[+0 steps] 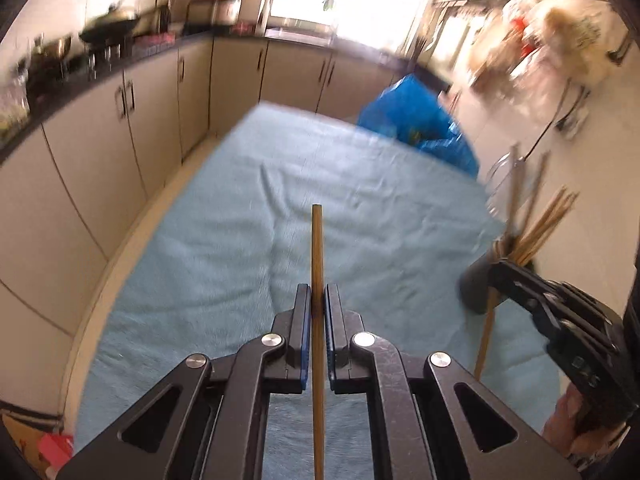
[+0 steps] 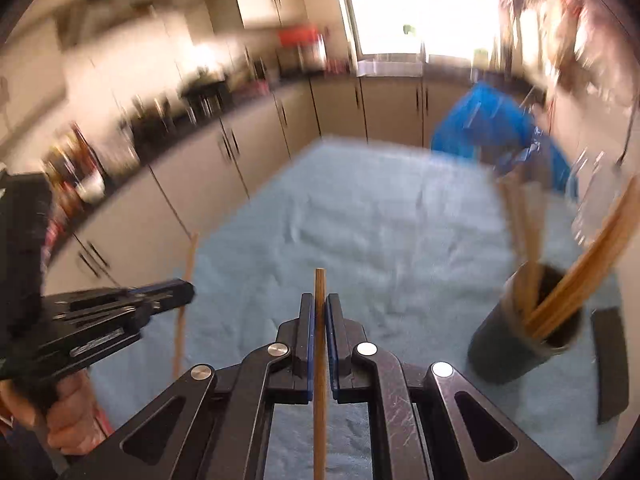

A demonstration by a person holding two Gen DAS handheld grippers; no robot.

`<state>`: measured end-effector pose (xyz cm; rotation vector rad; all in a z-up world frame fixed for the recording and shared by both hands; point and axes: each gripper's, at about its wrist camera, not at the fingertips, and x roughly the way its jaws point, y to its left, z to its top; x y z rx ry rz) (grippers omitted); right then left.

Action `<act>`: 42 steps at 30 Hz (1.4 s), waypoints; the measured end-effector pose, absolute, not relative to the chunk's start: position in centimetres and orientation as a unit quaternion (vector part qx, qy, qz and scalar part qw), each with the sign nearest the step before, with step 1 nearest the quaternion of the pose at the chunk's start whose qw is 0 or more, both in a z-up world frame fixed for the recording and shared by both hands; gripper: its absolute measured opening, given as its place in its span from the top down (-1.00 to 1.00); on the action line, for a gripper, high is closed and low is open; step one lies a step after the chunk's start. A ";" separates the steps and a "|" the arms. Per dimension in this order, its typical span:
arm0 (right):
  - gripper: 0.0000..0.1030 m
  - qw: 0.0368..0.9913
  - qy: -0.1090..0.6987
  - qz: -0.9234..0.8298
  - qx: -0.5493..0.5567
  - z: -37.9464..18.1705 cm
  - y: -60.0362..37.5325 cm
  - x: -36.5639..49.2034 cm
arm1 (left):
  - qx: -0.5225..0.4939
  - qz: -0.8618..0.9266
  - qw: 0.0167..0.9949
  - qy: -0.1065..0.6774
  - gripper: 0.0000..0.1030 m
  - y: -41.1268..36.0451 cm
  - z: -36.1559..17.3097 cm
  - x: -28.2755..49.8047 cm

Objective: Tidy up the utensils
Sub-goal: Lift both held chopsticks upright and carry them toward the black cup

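Each gripper, left gripper [image 1: 318,300] and right gripper [image 2: 319,312], has jaws clamped on one thin wooden chopstick [image 1: 317,240]; next, lower both into the dark cylindrical holder [image 2: 520,344] at right.

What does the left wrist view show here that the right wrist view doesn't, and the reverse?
Only the left wrist view shows the right gripper from outside, shut on its own chopstick, next to the holder.

Only the right wrist view shows the left gripper from outside, the open mouth of the dark holder with chopsticks leaning inside, and a dark flat piece beside it.

Both show a chopstick pinched upright between the view's own fingers, the blue cloth, the blue bag and kitchen cabinets.
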<state>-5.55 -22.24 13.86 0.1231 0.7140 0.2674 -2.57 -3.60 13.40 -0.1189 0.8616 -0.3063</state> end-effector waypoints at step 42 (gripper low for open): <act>0.88 0.970 0.179 0.059 0.154 19.5 -29.7 -17.6 | -0.028 -0.172 0.920 0.351 0.88 -6.4 18.9 -8.0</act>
